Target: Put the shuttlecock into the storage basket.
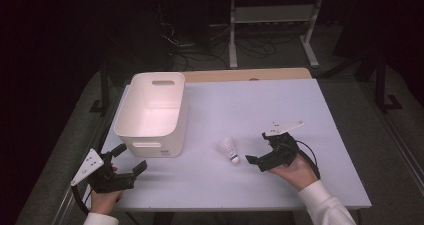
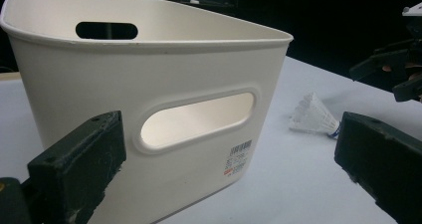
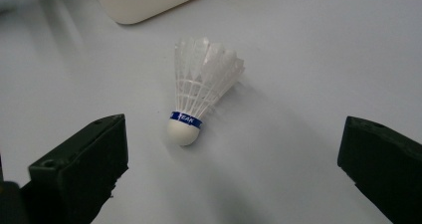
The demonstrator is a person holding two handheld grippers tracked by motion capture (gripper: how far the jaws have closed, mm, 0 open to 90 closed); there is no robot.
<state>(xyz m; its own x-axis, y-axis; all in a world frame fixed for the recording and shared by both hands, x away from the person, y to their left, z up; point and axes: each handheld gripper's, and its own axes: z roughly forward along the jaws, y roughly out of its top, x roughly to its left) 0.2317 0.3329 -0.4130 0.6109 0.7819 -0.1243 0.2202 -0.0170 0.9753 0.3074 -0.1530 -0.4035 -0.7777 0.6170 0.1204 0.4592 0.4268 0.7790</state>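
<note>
A white feathered shuttlecock with a rounded white cork tip and a narrow blue band lies on its side on the pale table, right of centre and toward the near edge. Its cork points near and slightly right; the feather skirt fans away toward the far left. It rests alone, just right of the white plastic bin and apart from it, untouched.

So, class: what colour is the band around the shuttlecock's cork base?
Blue, with white lettering, on the shuttlecock; the right gripper view shows it best.
</note>
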